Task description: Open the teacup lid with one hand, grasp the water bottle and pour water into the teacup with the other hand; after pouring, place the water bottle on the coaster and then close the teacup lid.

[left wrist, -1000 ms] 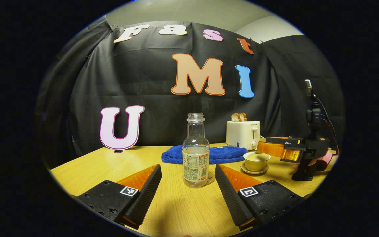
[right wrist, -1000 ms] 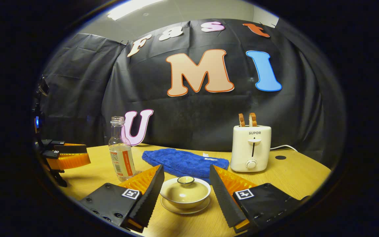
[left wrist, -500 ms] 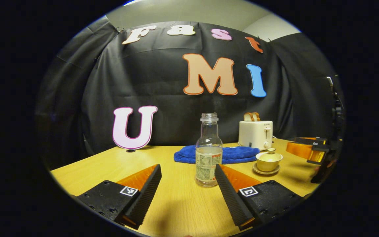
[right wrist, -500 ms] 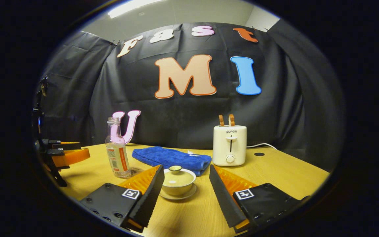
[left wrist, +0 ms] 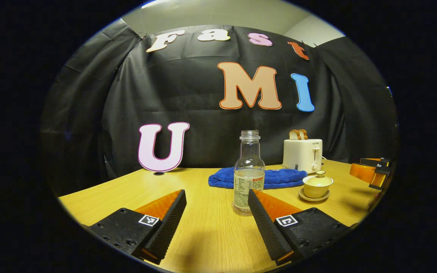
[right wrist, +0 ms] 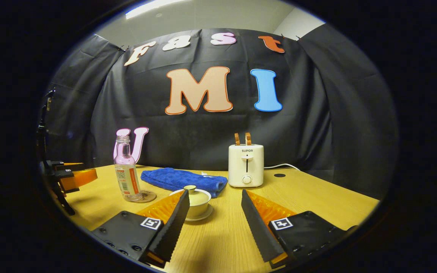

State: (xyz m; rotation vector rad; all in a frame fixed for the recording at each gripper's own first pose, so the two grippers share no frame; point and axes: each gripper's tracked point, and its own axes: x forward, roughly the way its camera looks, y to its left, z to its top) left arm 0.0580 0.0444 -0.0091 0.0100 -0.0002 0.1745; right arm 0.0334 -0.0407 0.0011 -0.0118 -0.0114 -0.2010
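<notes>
- Left gripper view: the left gripper (left wrist: pixel 215 212) sat low over the tabletop (left wrist: pixel 203 242) with its fingers spread wide and nothing between them. The water bottle (left wrist: pixel 249 173) stood upright just ahead, partly behind the right-hand finger, uncapped and with some water in it. Off to the right was the teacup (left wrist: pixel 317 184) on its saucer, lid on, in front of a blue towel (left wrist: pixel 275 178) and a toaster (left wrist: pixel 302 154). The right gripper (left wrist: pixel 370 172) poked in at the far edge.
- Right gripper view: the right gripper (right wrist: pixel 214 218) was also spread apart and empty, with the teacup peeking past its left-hand finger. Here you could see the bottle was standing on the coaster (right wrist: pixel 145 196), with the left gripper out at the left edge.
- Progress-wise, I couldn't tell if any pouring was done. Bottle on coaster, lid on cup, both grippers free: either finished or not started.
</notes>
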